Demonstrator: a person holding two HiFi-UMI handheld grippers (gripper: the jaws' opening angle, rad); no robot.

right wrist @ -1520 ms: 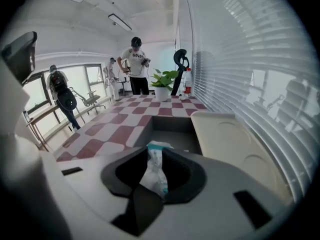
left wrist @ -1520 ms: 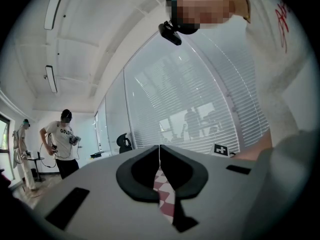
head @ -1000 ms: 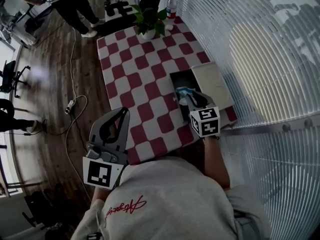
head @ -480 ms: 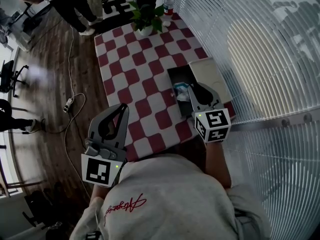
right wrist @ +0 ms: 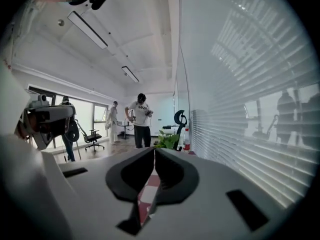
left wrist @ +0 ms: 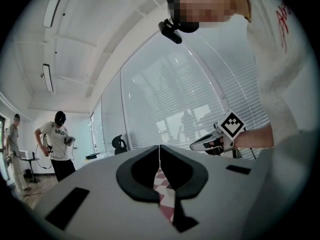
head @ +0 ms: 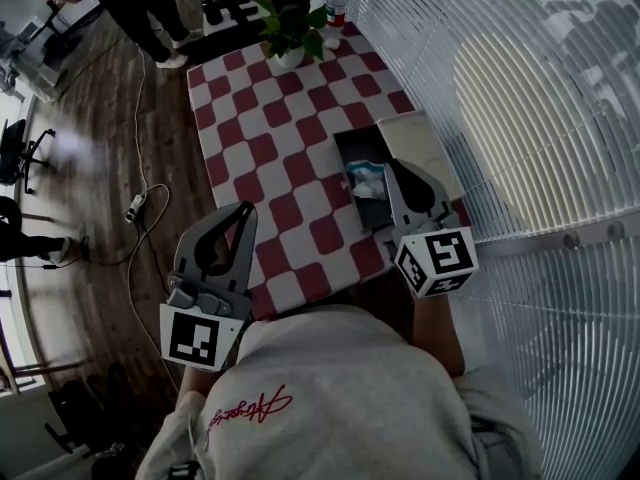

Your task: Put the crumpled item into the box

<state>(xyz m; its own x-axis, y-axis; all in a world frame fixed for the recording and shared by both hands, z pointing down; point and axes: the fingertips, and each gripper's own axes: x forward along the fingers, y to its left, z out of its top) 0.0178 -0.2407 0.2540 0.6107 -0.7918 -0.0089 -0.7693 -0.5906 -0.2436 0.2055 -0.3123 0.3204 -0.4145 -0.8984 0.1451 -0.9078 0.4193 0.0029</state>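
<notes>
Box (head: 350, 145) on table (head: 262, 118) holding crumpled item (head: 364, 177), my right gripper (head: 394, 167) at its edge, left gripper (head: 243, 214) apart, both jaws closed, empty.

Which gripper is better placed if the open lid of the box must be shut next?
Probably the right. The right gripper hangs just by the box, whose lid lies open on that side, the crumpled item inside. The left gripper is at the near left edge of the table.

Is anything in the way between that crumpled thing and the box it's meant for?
Nothing visible is. The crumpled item already lies inside the open box. The right tongs are shut with nothing in them, close by the box.
</notes>
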